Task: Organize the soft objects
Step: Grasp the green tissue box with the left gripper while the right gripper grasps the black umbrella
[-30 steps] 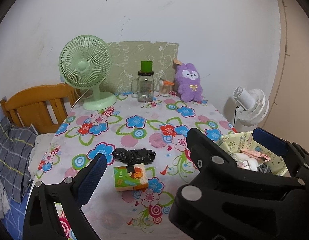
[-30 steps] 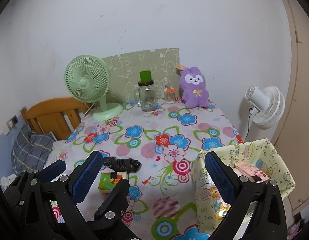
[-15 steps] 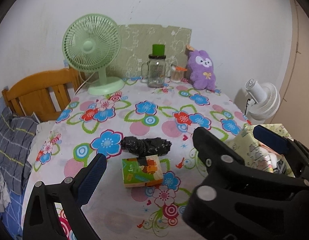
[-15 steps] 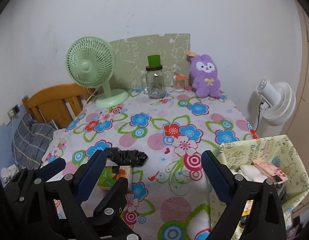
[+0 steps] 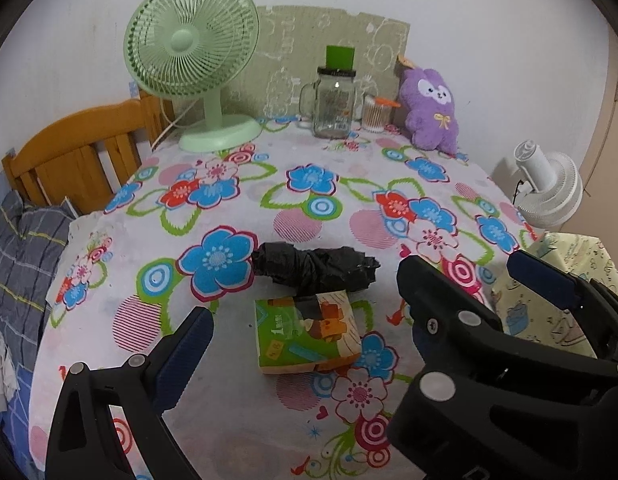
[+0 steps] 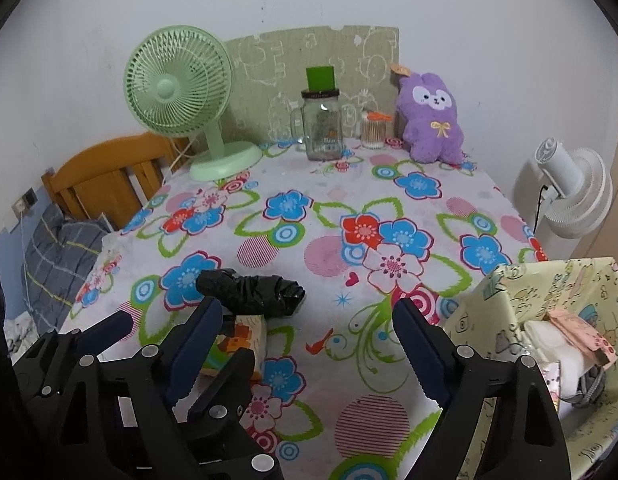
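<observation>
A green and orange tissue pack (image 5: 307, 332) lies on the floral tablecloth, with a rolled black plastic bag (image 5: 315, 268) just behind it. My left gripper (image 5: 305, 324) is open and hovers over the pack, empty. My right gripper (image 6: 307, 322) is open and empty, to the right of the pack (image 6: 237, 340) and the bag (image 6: 251, 290). A purple plush rabbit (image 5: 431, 110) sits at the table's back right, seen also in the right wrist view (image 6: 431, 120). A yellow patterned fabric bin (image 6: 549, 308) stands at the right edge, holding soft items.
A green desk fan (image 5: 193, 64), a glass jar mug (image 5: 335, 102) and a cotton swab jar (image 5: 375, 114) stand along the back wall. A white fan (image 6: 569, 192) stands right of the table. A wooden bed frame (image 5: 77, 152) is at the left.
Both grippers have moved forward and lower over the table; the tissue pack and black bag now sit closer, between the left gripper's fingers. Nothing was grasped.
</observation>
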`<action>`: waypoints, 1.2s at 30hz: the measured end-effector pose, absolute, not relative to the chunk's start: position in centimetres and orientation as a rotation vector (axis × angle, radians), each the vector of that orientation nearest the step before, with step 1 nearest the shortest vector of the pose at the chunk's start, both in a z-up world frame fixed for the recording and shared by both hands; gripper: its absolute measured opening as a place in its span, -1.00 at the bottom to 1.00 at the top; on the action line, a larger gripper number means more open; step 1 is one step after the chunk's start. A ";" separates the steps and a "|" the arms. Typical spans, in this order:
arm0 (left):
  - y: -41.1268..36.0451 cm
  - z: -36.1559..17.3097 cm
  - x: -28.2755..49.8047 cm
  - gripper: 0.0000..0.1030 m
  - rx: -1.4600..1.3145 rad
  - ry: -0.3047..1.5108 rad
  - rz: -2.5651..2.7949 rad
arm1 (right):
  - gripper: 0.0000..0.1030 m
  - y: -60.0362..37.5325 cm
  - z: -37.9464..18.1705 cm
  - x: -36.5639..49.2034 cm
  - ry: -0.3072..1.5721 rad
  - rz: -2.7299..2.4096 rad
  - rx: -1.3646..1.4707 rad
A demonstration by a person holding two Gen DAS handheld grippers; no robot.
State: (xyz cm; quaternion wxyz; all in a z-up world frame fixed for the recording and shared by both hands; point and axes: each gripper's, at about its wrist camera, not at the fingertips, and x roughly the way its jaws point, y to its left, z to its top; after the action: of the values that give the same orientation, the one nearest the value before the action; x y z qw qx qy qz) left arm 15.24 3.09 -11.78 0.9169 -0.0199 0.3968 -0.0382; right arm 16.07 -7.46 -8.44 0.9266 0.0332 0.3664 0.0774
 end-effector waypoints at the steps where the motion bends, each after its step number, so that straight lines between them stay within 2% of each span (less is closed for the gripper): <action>1: 3.1 -12.0 15.4 0.96 -0.042 0.821 -0.077 | 0.71 -7.5 -8.7 16.3 0.759 0.160 0.067; 9: 3.1 -13.9 16.8 0.92 -0.060 0.876 -0.071 | 0.62 -7.6 -10.6 17.8 0.828 0.164 0.088; 13: 2.9 -14.9 17.5 0.82 -0.063 0.921 -0.076 | 0.47 -7.7 -11.7 18.4 0.873 0.161 0.099; 18: 2.7 -15.6 18.0 0.69 -0.052 0.936 -0.067 | 0.46 -7.9 -12.6 19.0 0.901 0.154 0.100; 22: 2.7 -16.3 18.5 0.48 -0.044 0.960 -0.044 | 0.46 -7.9 -13.1 19.3 0.920 0.149 0.099; 36: 3.6 -16.1 18.1 0.29 -0.061 0.952 -0.042 | 0.46 -7.1 -13.2 19.4 0.929 0.169 0.097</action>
State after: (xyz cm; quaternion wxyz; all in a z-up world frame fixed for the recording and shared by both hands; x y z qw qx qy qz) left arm 18.15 3.63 -16.11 0.8882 -0.0293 0.4581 -0.0203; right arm 19.38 -7.13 -13.15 0.8894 0.0468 0.4473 0.0813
